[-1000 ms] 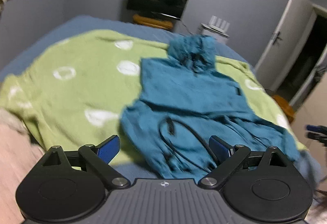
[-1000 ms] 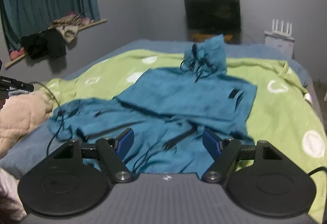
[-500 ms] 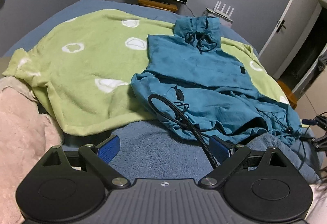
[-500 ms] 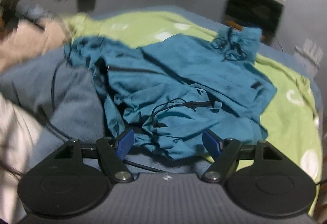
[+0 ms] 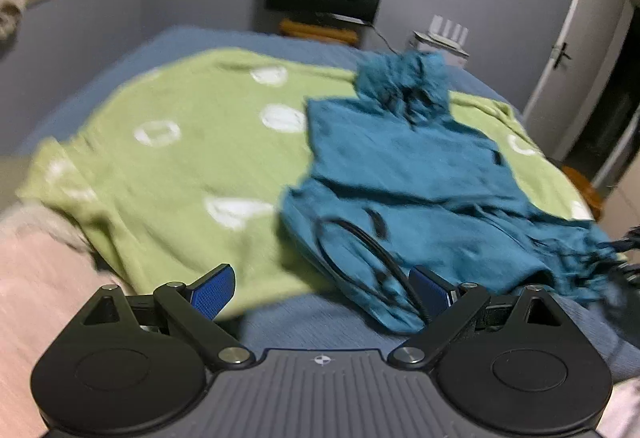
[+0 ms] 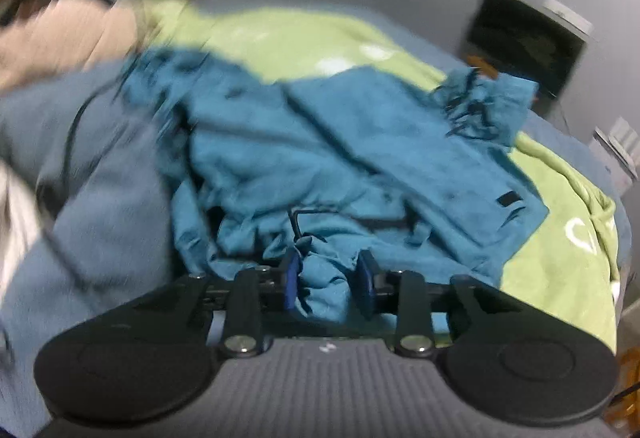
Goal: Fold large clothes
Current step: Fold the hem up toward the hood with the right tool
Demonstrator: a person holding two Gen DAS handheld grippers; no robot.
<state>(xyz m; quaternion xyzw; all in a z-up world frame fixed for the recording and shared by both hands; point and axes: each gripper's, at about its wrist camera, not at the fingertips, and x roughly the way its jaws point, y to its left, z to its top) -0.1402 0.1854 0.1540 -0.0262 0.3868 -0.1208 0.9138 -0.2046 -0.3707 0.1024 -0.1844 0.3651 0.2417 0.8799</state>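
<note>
R gripper [image 6: 328, 284] fingers pinching bunched hem of teal hooded cloth garment [image 6: 360, 142]. L gripper [image 5: 322, 288] fingers spread wide, empty, above blue bed [image 5: 320, 322] w/ green spotted blanket [image 5: 192, 158].

Matt teal cloth hoodie [image 5: 404, 174], fleecy blanket [image 5: 192, 166]

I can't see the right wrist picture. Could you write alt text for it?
A right gripper closes its blue fingers around a bunched fold of a crumpled teal hooded garment. The garment lies on a lime-green blanket with white rings over a blue bed; the picture is motion-blurred.
</note>
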